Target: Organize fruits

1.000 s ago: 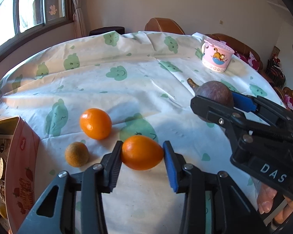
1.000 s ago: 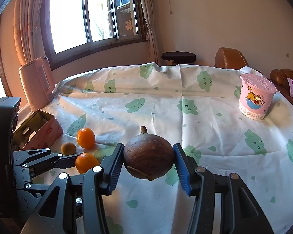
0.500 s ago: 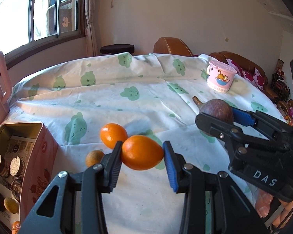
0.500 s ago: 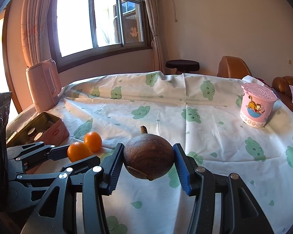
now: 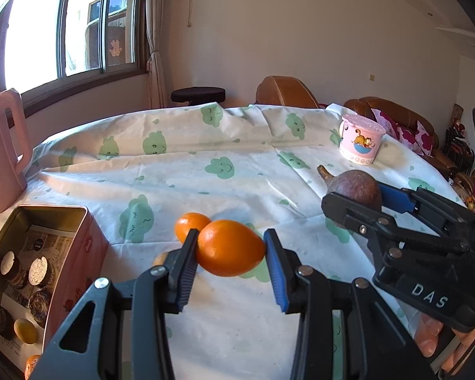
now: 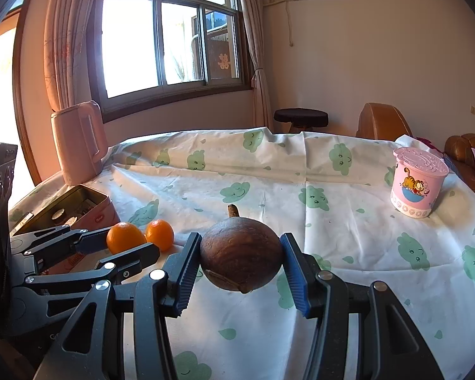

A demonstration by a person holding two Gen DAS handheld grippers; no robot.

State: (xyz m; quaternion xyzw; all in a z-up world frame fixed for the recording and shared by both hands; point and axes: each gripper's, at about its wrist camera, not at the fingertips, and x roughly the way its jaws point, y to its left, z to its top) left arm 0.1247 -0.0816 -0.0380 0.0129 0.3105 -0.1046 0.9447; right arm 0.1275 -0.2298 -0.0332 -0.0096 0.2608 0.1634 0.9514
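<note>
My left gripper (image 5: 230, 250) is shut on an orange (image 5: 230, 247) and holds it above the table; it also shows in the right wrist view (image 6: 123, 237). My right gripper (image 6: 241, 256) is shut on a brown round fruit (image 6: 241, 255), seen too in the left wrist view (image 5: 354, 186). A second orange (image 5: 188, 223) lies on the tablecloth behind the held one, also in the right wrist view (image 6: 160, 233). A small brown fruit (image 5: 160, 258) lies mostly hidden behind my left finger. A short brown stem-like piece (image 6: 233, 211) lies on the cloth.
An open pink tin (image 5: 88, 240) with several snacks stands at the left, seen too in the right wrist view (image 6: 101, 212). A pink kettle (image 6: 79, 142) stands at the far left. A pink cartoon cup (image 6: 416, 182) stands at the far right. The white tablecloth (image 5: 237, 145) has green prints.
Both grippers have risen and tilted up with their fruits held. The fruits on the table now sit lower and farther in view; the tin and kettle have come into sight.
</note>
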